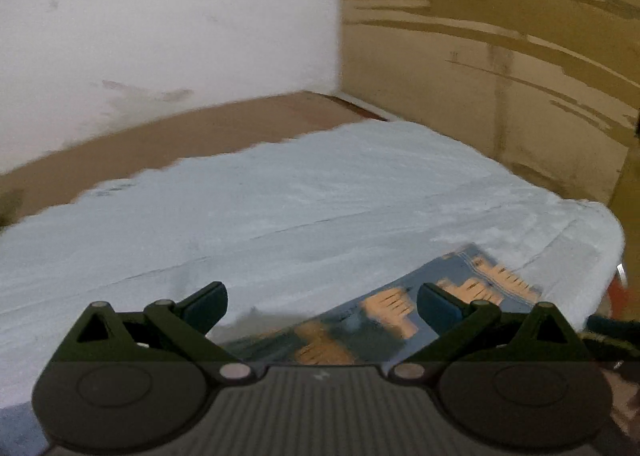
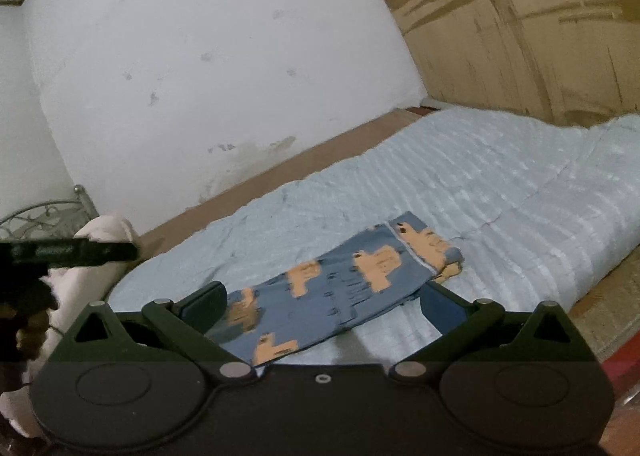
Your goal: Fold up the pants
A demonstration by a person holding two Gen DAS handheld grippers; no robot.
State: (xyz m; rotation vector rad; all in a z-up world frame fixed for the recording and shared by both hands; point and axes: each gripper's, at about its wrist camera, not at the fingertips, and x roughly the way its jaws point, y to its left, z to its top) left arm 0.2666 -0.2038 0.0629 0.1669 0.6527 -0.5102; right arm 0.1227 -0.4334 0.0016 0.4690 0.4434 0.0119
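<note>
Blue pants (image 2: 340, 288) printed with orange shapes lie folded lengthwise in a long strip on a light blue quilt (image 2: 500, 184). Their cuffed end points away to the right. My right gripper (image 2: 322, 302) is open, hovering just above the near half of the strip, nothing held between its fingers. In the left wrist view the same pants (image 1: 400, 312) show at the lower right, blurred. The left gripper (image 1: 322, 304) is open too, above the pants' edge and the quilt (image 1: 280, 208), holding nothing.
The quilt covers a bed with a brown strip (image 2: 304, 160) along a white wall (image 2: 200, 56). A cardboard-coloured panel (image 2: 520, 36) stands at the bed's far end. At the left, a metal headboard (image 2: 44, 212), a pale pillow (image 2: 104, 252) and the other dark tool (image 2: 68, 252).
</note>
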